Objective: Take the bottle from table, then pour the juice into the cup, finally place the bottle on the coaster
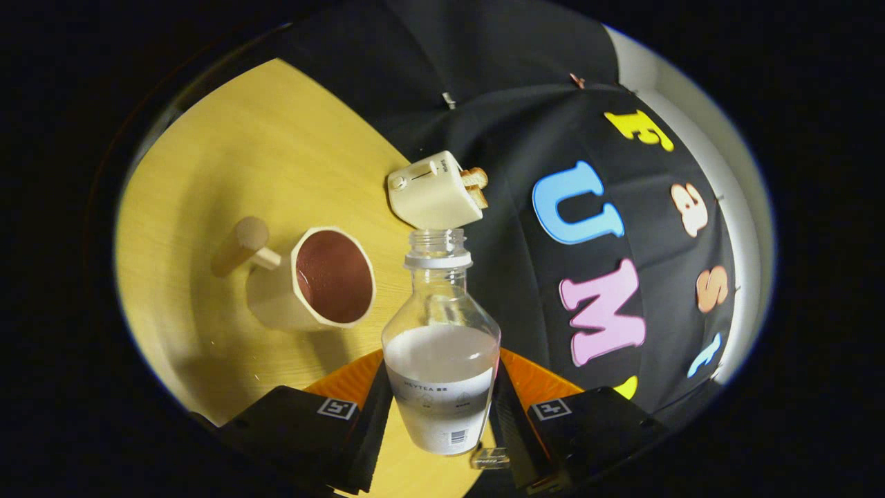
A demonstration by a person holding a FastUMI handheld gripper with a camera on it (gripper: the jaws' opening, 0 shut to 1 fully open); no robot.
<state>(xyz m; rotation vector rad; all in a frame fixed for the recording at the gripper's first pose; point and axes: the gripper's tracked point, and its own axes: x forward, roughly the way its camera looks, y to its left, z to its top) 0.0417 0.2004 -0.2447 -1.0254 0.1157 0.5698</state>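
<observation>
My gripper [440, 408] is shut on a clear plastic bottle [441, 346], one finger pressing each side of its lower body. The bottle has no cap and is about half full of a whitish drink. The whole scene is rolled sideways, so the bottle is tilted with its open mouth [437, 242] pointing away from me. A cream cup [325, 280] with a brown inside and a round wooden handle stands on the yellow wooden table [228, 159], just left of the bottle's neck. No liquid is leaving the mouth.
A small cream toaster [432, 190] with toast in its slots stands on the table beyond the bottle's mouth, near the table's edge. The booth's black cloth wall hangs past that edge.
</observation>
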